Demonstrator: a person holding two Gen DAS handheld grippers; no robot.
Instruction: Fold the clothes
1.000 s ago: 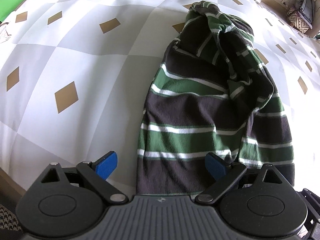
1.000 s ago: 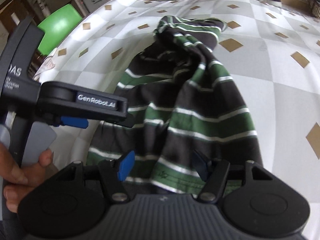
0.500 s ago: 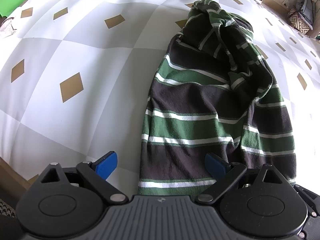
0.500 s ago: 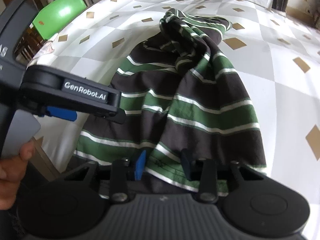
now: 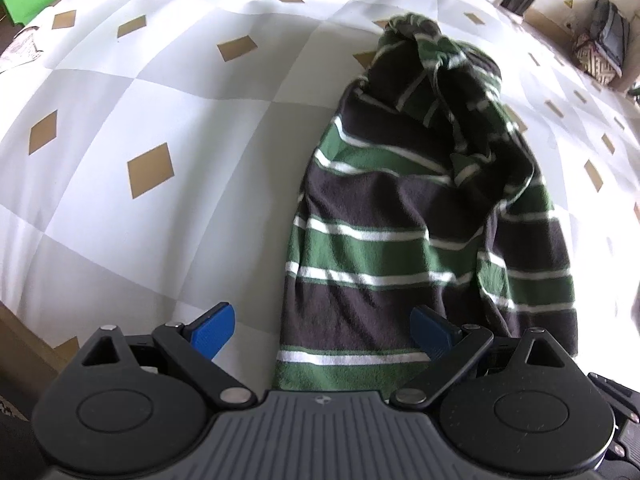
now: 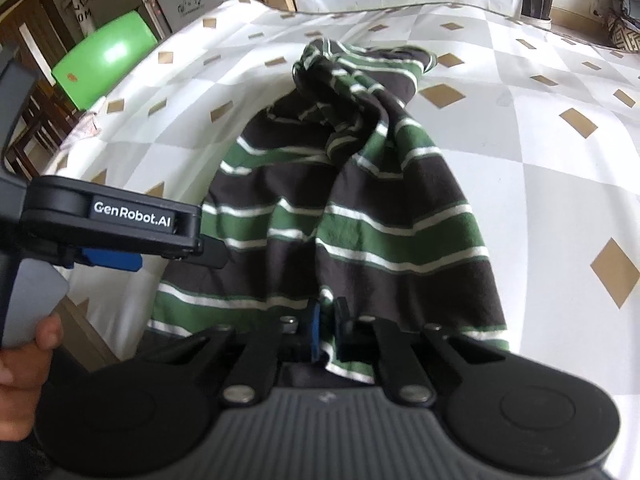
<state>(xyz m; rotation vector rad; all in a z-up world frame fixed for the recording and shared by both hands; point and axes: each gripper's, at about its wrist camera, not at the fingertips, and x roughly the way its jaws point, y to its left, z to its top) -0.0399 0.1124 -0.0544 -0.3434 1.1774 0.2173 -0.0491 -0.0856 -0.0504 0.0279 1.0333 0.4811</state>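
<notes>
- Shirt (image 6: 352,216) lying crumpled on checked bedspread (image 5: 160,80).
- Right gripper (image 6: 326,332), angled steeply downward, pinching hem, jaws clamped together on cloth.
- Left gripper (image 5: 320,326) hovering spread wide, straddling hem corner, gripping nothing.

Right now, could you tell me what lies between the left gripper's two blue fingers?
In the left wrist view, the left gripper stands open; bare checked bedcover and the striped shirt hem corner lie between.

Striped shirt (image 5: 420,216): soft matt knit cloth, slightly fuzzy, creased. Under it, bed cover (image 5: 160,92): smooth matt woven cloth, printed diamonds. Left gripper (image 5: 320,330): matt black plastic body, ribbed grey panel, blue pads, bright metal rivets. Left of the shirt, green chair (image 6: 106,58): glossy moulded plastic.
</notes>
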